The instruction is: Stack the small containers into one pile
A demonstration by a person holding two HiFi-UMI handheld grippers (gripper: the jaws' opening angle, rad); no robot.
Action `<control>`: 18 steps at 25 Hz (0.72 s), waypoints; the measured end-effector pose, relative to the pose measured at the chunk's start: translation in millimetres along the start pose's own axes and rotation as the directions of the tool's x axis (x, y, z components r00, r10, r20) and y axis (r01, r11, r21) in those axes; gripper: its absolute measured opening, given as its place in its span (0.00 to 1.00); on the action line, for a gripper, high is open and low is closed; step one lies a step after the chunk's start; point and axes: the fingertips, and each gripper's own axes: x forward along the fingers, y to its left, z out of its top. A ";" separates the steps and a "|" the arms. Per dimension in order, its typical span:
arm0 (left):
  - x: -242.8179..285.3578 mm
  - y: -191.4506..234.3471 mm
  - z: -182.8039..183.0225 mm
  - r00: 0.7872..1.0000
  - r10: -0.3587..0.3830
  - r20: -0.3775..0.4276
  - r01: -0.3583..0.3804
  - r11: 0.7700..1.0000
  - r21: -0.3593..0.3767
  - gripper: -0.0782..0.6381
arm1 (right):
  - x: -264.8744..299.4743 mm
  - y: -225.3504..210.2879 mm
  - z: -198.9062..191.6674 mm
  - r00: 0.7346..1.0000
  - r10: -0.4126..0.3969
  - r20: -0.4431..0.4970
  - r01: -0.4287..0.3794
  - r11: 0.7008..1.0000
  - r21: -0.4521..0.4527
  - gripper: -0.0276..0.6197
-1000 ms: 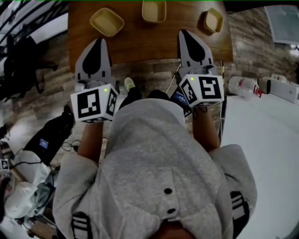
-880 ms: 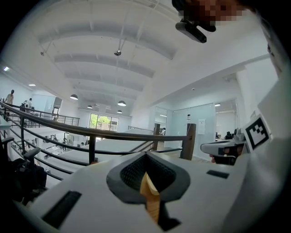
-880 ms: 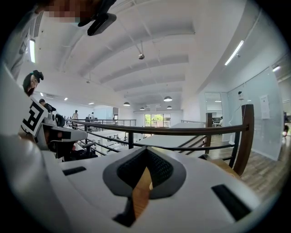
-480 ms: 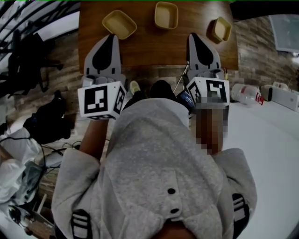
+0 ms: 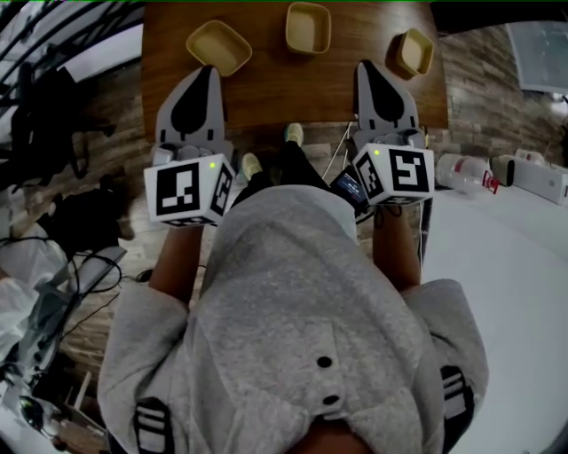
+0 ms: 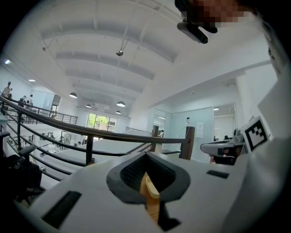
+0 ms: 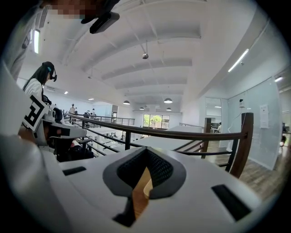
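Wooden table (image 5: 266, 93) holds three separate yellow containers (image 5: 218, 47) (image 5: 308, 27) (image 5: 414, 52), facing two closed grippers (image 5: 206, 73) (image 5: 368, 67).

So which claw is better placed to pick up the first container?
Probably the left: the left claw, shut and empty, points almost at the left container. The right claw, also shut, points between the middle container and right container.

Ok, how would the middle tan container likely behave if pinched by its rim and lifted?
The middle container looks shallow, open and empty, so probably light. Its squarish moulded shape suggests it stays fairly stiff. Sitting flat on the wooden table, it would likely slide rather than roll if pushed.
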 end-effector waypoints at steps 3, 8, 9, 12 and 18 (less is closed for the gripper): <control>3.4 0.6 1.5 1.000 0.008 -0.002 -0.008 1.000 0.005 0.12 | 4.6 -8.6 0.1 1.000 -0.005 -0.005 0.005 1.000 0.004 0.06; 21.1 -5.0 2.5 1.000 0.021 -0.011 -0.021 1.000 0.015 0.12 | 13.3 -28.7 -3.0 1.000 -0.007 -0.013 0.007 1.000 0.001 0.06; 27.7 -6.0 0.8 1.000 0.024 -0.014 -0.023 1.000 0.018 0.12 | 17.7 -35.0 -6.6 1.000 -0.008 -0.018 0.008 1.000 0.004 0.06; 49.4 -8.5 -4.5 0.999 0.032 -0.023 -0.031 0.999 0.023 0.12 | 31.4 -56.0 -17.9 0.999 -0.012 -0.032 0.012 1.000 0.012 0.06; 79.7 -17.5 -2.3 0.999 0.039 -0.037 -0.037 0.999 0.034 0.12 | 46.3 -83.5 -25.2 0.999 -0.008 -0.054 0.009 1.000 0.016 0.06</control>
